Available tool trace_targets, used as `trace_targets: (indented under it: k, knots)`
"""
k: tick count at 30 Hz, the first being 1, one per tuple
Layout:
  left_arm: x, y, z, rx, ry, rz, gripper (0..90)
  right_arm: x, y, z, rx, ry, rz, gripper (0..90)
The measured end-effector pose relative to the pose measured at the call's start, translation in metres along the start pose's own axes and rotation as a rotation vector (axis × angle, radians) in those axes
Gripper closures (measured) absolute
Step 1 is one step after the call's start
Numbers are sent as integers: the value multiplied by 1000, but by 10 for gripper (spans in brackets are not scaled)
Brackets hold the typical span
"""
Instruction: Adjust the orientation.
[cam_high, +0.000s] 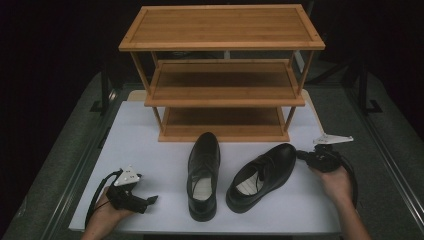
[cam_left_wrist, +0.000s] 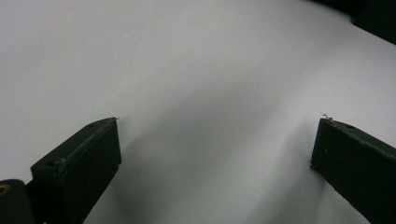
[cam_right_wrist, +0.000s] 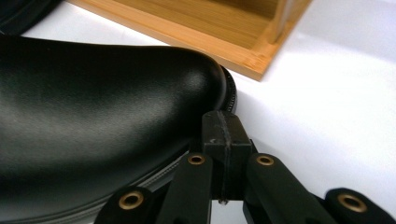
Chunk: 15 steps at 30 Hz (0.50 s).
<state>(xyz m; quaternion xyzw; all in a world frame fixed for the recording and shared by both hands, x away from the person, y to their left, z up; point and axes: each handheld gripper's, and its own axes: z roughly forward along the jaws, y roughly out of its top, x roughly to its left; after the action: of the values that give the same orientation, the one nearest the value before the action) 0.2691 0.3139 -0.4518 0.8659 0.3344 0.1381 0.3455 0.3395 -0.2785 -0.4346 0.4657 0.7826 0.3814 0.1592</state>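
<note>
Nearest the person, the left gripper (cam_high: 150, 200) rests low on the white table (cam_high: 150, 150), its jaws spread wide with nothing between them. Two black shoes sit mid-table: the left shoe (cam_high: 203, 175) pointing at the rack, the right shoe (cam_high: 262, 176) angled. The right gripper (cam_right_wrist: 223, 135), jaws pressed together, touches that shoe's toe. Beyond stands the wooden shoe rack (cam_high: 222, 75).

Both shoes are glossy black leather: the left shoe (cam_high: 203, 175) and the right shoe (cam_high: 262, 176) show pale cream insoles. The rack (cam_high: 222, 70) is honey-brown wood with a fine grain. The surface (cam_high: 150, 150) is plain white. My left hand-held gripper (cam_high: 151, 199) and right hand-held gripper (cam_high: 300, 155) are black with grey plates; brass rivets mark the right one.
</note>
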Motion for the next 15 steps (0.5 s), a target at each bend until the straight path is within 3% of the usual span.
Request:
trace_targets:
  k: [15]
  knots:
    - [0, 0, 0, 1, 0, 2, 7, 22, 35, 38, 23, 30, -68, 898]
